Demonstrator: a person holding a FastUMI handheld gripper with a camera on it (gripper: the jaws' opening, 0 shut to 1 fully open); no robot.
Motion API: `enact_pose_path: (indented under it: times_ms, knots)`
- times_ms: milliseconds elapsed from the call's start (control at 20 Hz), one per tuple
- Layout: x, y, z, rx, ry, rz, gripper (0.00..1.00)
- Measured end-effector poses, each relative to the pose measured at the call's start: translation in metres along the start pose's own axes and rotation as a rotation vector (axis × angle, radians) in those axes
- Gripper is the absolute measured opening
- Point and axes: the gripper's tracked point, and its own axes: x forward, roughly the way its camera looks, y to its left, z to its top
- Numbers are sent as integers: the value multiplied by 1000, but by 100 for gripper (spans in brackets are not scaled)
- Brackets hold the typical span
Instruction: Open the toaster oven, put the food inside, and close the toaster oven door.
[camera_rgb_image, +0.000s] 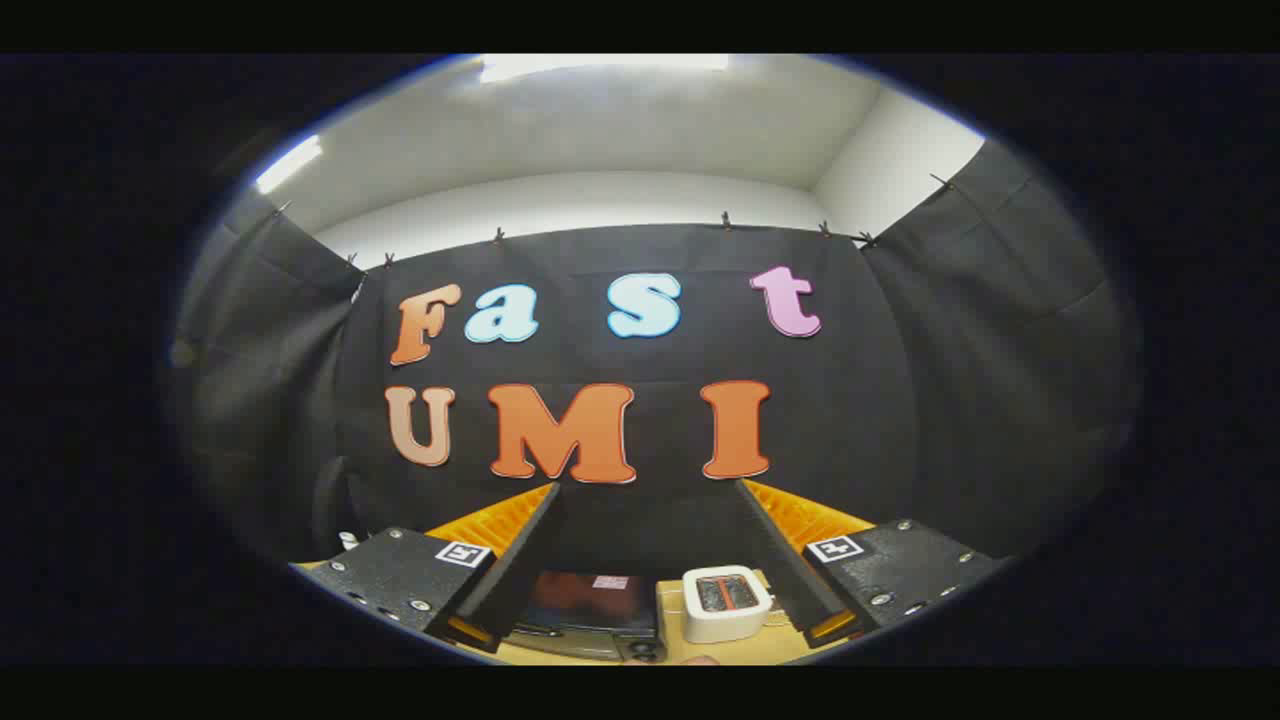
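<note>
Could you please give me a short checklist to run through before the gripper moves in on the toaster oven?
1. Jaws open and empty: ok, the gripper holds nothing.
2. Toaster oven in sight: ok, low between the jaws, beyond them.
3. Oven door state: cannot tell, the front is too dark and small.
4. Small white container located: ok, on the table beside the oven.
5. Food identified: cannot tell.
6. Height suited to the door: not ok, the gripper sits well above the table.
</note>
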Motion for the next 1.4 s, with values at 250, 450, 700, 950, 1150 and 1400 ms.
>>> enact_pose_path:
  times_ms: [250, 450, 700, 950, 1150, 1400]
  knots:
    - [-11, 29, 25, -39, -28, 16, 99]
    - [-18, 49, 43, -48, -34, 36, 99]
    - [-17, 67, 56, -37, -35, 56, 99]
    - [-17, 82, 56, -42, -33, 86, 99]
    - [-16, 80, 53, -31, -21, 86, 99]
    - [-15, 73, 52, -23, -19, 78, 99]
